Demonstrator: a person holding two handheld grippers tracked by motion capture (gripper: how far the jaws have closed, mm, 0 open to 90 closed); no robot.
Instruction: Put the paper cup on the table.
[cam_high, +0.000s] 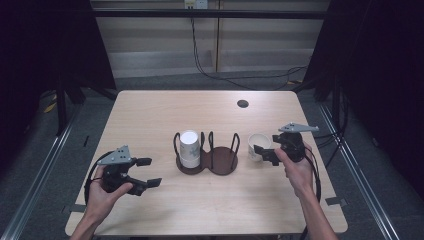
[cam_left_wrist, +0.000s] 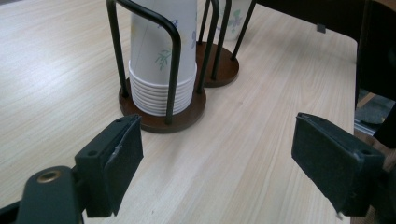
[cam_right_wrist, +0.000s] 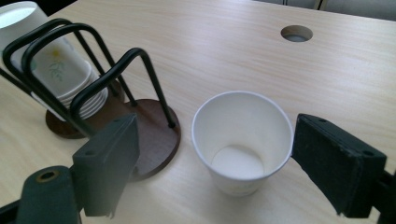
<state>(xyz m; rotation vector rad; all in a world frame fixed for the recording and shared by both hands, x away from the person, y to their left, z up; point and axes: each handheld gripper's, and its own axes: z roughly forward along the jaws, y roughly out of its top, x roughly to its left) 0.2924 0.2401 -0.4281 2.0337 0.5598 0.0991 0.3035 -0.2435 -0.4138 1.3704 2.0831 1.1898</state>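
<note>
A dark wooden two-bay cup holder (cam_high: 223, 161) with black wire hoops stands mid-table. Its left bay holds a stack of upside-down paper cups (cam_high: 189, 148) with a flower print; the right bay is empty. A single white paper cup (cam_high: 257, 144) stands upright just right of the holder. My right gripper (cam_high: 264, 154) is open, its jaws on either side of that cup (cam_right_wrist: 243, 140) without squeezing it. At the front left my left gripper (cam_high: 151, 172) is open and empty, pointing at the cup stack (cam_left_wrist: 163, 56) from a short distance.
A round cable hole (cam_high: 243, 103) lies in the table's far right part. The table's right edge (cam_left_wrist: 348, 70) is close behind the holder in the left gripper view. Bare wood surrounds the holder base (cam_right_wrist: 154, 135).
</note>
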